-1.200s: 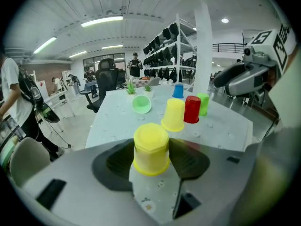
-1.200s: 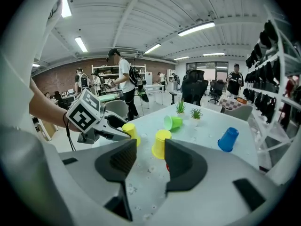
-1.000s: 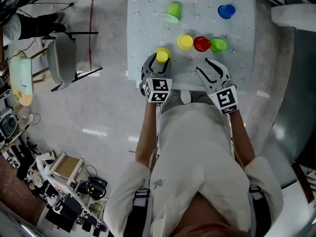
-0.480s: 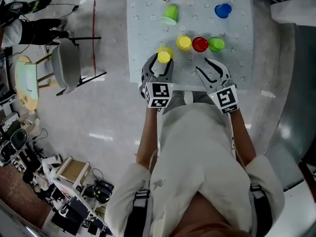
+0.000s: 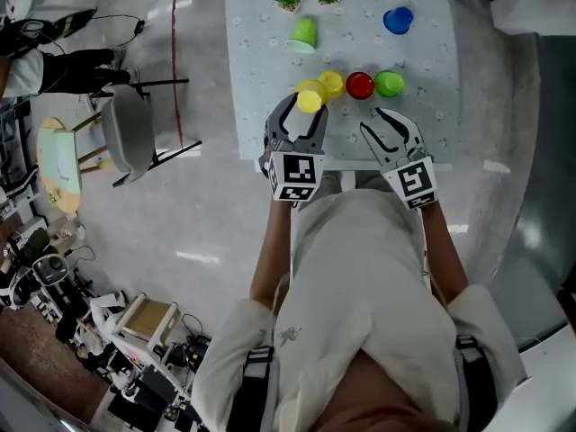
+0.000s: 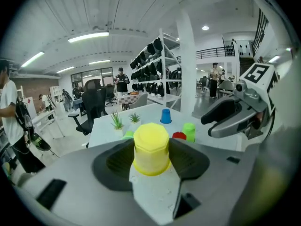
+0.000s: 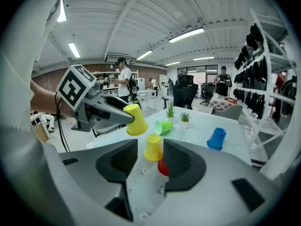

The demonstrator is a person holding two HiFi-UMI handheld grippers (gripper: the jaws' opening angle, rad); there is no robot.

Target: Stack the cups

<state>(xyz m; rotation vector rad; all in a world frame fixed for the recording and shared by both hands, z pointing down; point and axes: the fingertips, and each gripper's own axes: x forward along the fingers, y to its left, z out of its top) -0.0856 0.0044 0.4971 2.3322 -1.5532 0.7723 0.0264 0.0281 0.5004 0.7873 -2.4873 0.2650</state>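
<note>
My left gripper [image 5: 306, 106], its square-marker cube facing up, points down and clamps an upturned yellow cup [image 5: 311, 97] above the table [image 5: 256, 57], at eight o'clock from the second yellow cup [image 5: 332, 83]. My right gripper [image 5: 393, 124] is about half open and empty, its jaws having just closed slightly.

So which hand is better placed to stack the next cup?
Left. The left tongs grip a yellow plastic cup upside down, lifted beside the second yellow plastic cup standing on the table. The right tongs have just closed slightly but are open and empty, near the table's edge.
</note>
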